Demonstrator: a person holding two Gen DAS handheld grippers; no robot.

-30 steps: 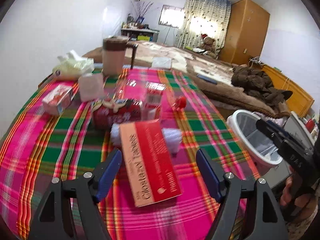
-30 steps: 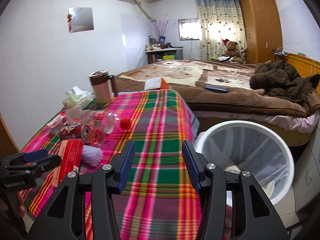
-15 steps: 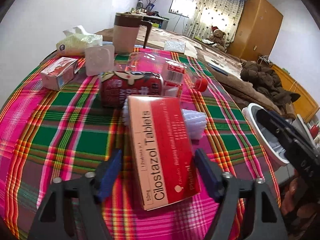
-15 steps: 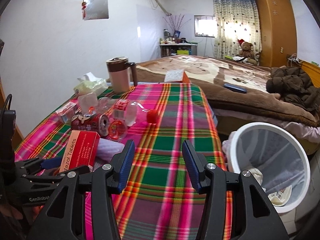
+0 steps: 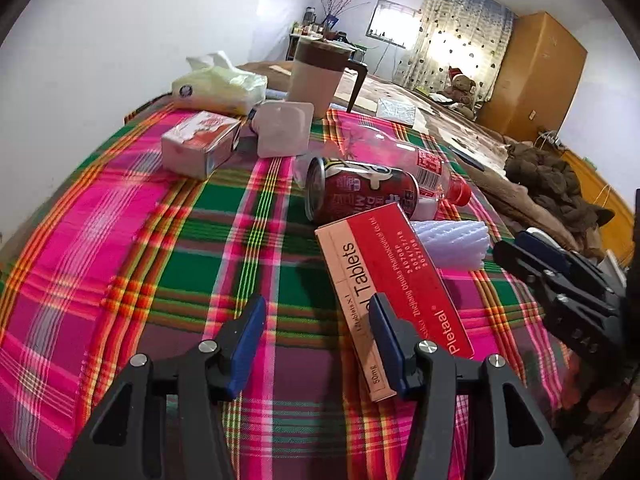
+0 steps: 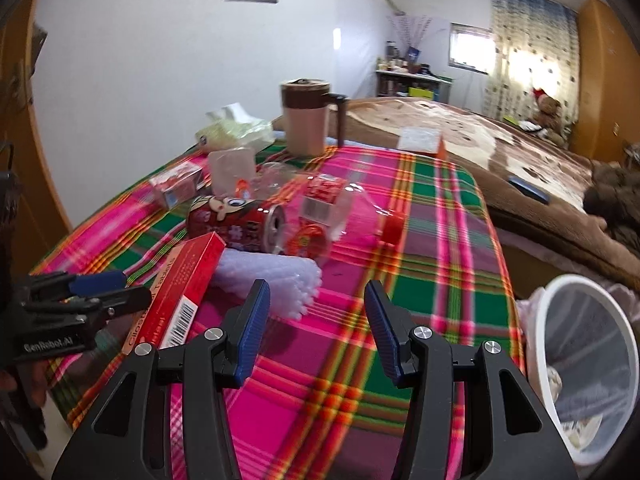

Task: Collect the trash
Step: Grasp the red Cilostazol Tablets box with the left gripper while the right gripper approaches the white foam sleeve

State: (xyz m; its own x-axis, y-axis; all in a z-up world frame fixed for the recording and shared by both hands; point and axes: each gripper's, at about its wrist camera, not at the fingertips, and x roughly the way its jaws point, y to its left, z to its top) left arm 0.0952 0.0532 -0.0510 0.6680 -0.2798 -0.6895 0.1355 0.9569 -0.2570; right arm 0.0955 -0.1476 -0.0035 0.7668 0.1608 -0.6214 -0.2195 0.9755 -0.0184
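A red tablet box [image 5: 396,276] lies on the plaid table, propped on a white foam sleeve [image 5: 452,246]. My left gripper [image 5: 318,342] is open; its right finger [image 5: 386,344] touches the box's left edge and the box lies outside the jaws. Behind the box lie a red soda can [image 5: 360,194] and a clear plastic bottle with a red cap [image 5: 400,160]. My right gripper [image 6: 316,326] is open and empty above the table, just in front of the foam sleeve [image 6: 272,280]. The box [image 6: 176,296], can [image 6: 240,224] and bottle [image 6: 332,212] show in the right wrist view.
A white trash bin [image 6: 588,364] with a liner stands right of the table. At the table's far end stand a brown-lidded mug [image 5: 316,72], a tissue pack [image 5: 220,88], a small carton [image 5: 198,144] and a clear plastic cup [image 5: 284,128]. A bed [image 6: 520,148] lies beyond.
My left gripper has shifted left and narrowed, so the tablet box is now outside the jaws, against the right finger. My right gripper has swung left toward the trash on the table.
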